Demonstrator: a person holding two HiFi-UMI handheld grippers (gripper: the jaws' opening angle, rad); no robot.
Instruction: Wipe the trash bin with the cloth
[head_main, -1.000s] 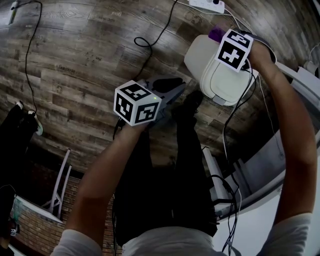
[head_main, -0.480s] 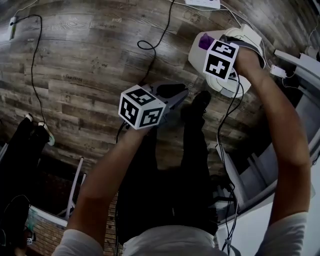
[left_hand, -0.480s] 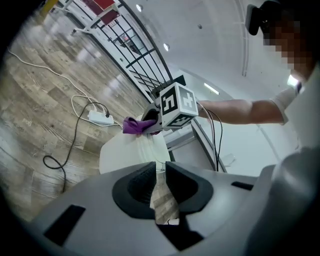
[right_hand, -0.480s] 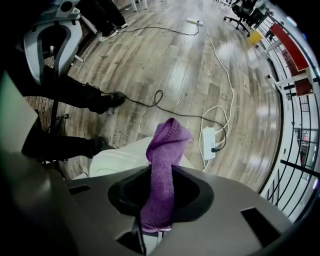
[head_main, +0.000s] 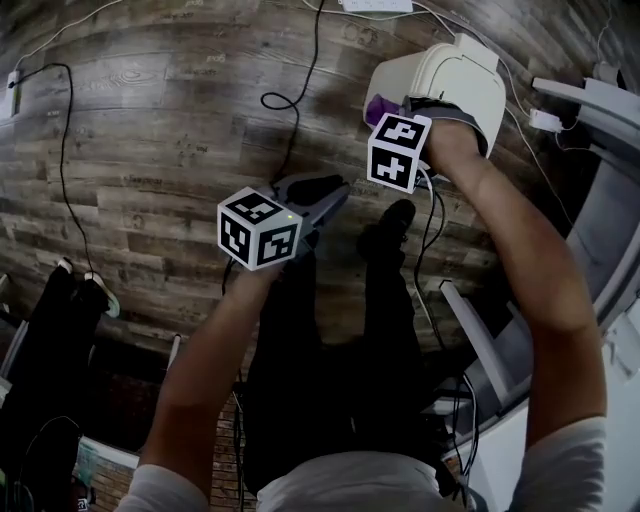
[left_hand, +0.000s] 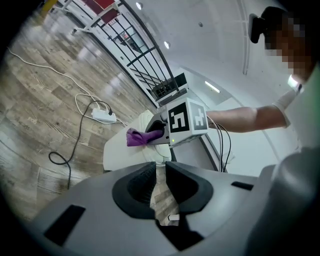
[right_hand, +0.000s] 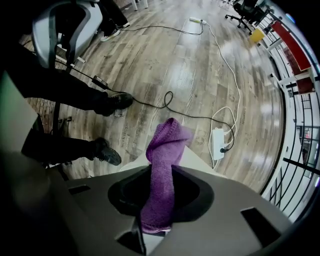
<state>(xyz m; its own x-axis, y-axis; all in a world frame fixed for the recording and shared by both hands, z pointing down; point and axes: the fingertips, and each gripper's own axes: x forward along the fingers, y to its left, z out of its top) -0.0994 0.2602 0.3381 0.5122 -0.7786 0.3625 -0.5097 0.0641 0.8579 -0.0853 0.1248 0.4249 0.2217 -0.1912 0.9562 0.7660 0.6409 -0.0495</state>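
The white trash bin (head_main: 450, 75) stands on the wood floor at the upper right of the head view. My right gripper (head_main: 385, 118) is shut on a purple cloth (head_main: 378, 108), which presses against the bin's left near edge. In the right gripper view the cloth (right_hand: 165, 160) sticks up from between the jaws, with the bin's white top (right_hand: 199, 159) just beyond it. My left gripper (head_main: 322, 190) hovers over the floor left of the bin, apart from it. Its jaws (left_hand: 159, 175) are shut on nothing and point at the bin (left_hand: 120, 150) and cloth (left_hand: 137, 136).
A power strip (right_hand: 218, 144) with a white cord lies on the floor beyond the bin. A black cable (head_main: 290, 95) loops across the floor left of it. The person's legs and shoes (head_main: 388, 222) stand below the bin. White furniture frames (head_main: 590, 100) stand at the right.
My right gripper has dragged the cloth from the middle of the bin's lid to its left near edge. The left gripper has stayed about where it was.
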